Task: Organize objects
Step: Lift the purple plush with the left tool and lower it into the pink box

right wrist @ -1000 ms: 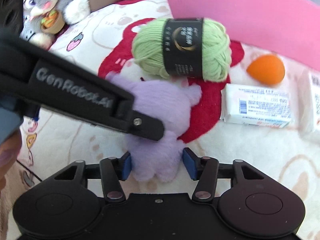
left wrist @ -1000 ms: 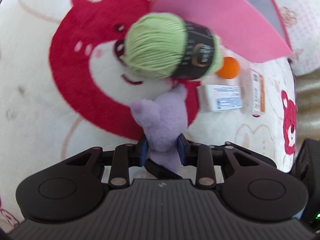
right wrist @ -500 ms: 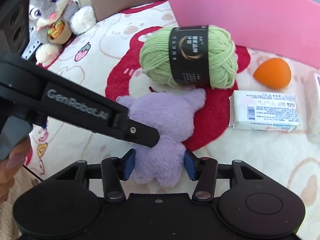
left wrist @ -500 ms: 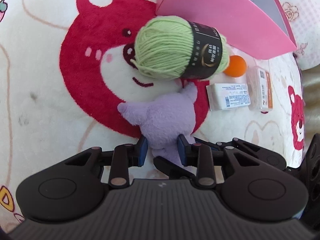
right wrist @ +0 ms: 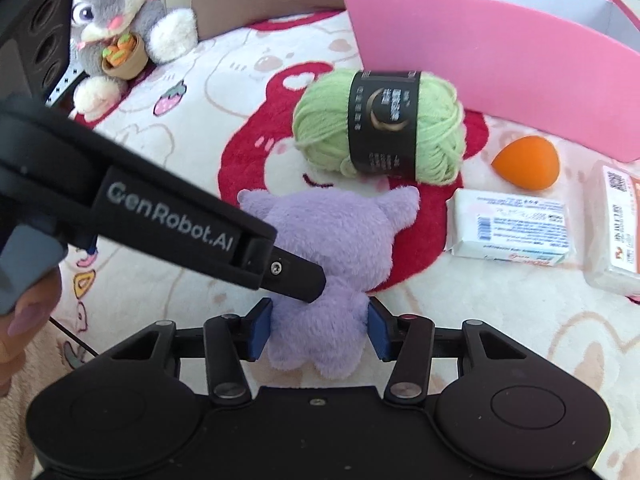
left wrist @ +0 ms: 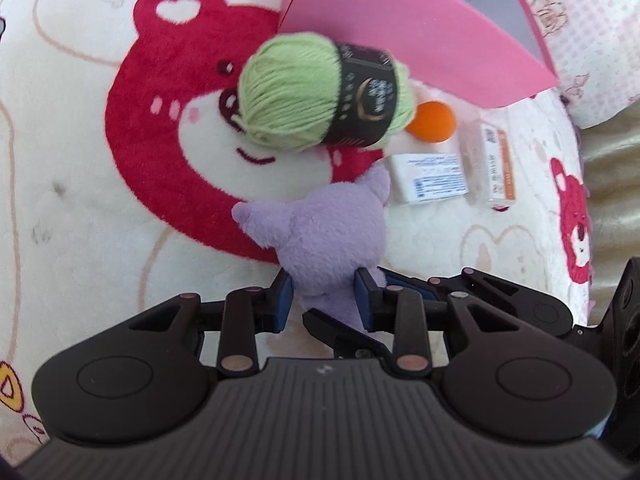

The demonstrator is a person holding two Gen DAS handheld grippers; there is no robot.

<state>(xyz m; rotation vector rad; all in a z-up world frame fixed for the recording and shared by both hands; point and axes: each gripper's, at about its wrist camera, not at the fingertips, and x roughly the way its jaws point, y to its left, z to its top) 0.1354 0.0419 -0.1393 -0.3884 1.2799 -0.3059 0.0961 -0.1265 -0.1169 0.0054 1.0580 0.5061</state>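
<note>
Left tongs [left wrist: 322,300] and right tongs [right wrist: 318,330] low, both clamping purple plush [right wrist: 332,248].

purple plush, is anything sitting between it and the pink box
Yes. The green yarn ball lies on the blanket directly between the purple plush and the front wall of the pink box. The orange sponge sits off to the right of that line.
</note>
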